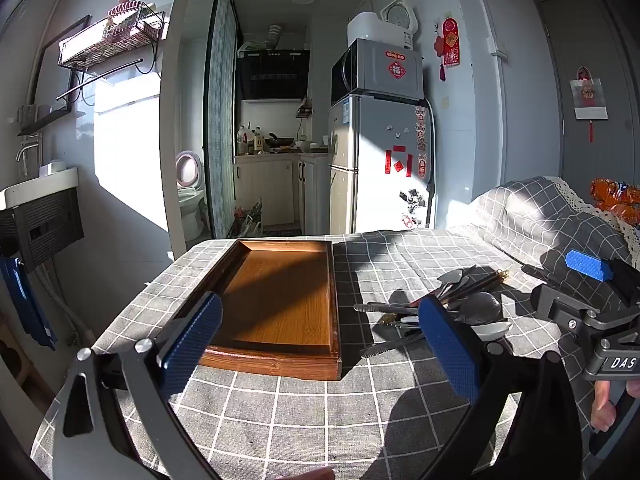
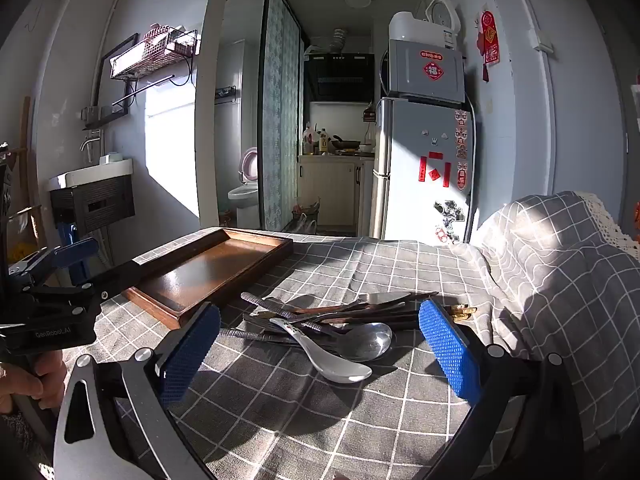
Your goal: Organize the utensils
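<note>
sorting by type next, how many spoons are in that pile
2 clearly visible. A white spoon lies at the near edge of the pile; a metal spoon lies just behind it, touching it. More may be hidden under the chopsticks and other utensils.

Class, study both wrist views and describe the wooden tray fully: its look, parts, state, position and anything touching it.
The wooden tray is a shallow rectangle of brown, glossy, wood-grained material with a darker raised rim around a flat, lighter floor. It lies flat on the grey checked cloth, left of the pile of utensils and apart from it. Nothing lies inside it. Sunlight crosses its floor beside a diagonal shadow. The left gripper is wide open before it, not touching; the right gripper is open at the pile.
</note>
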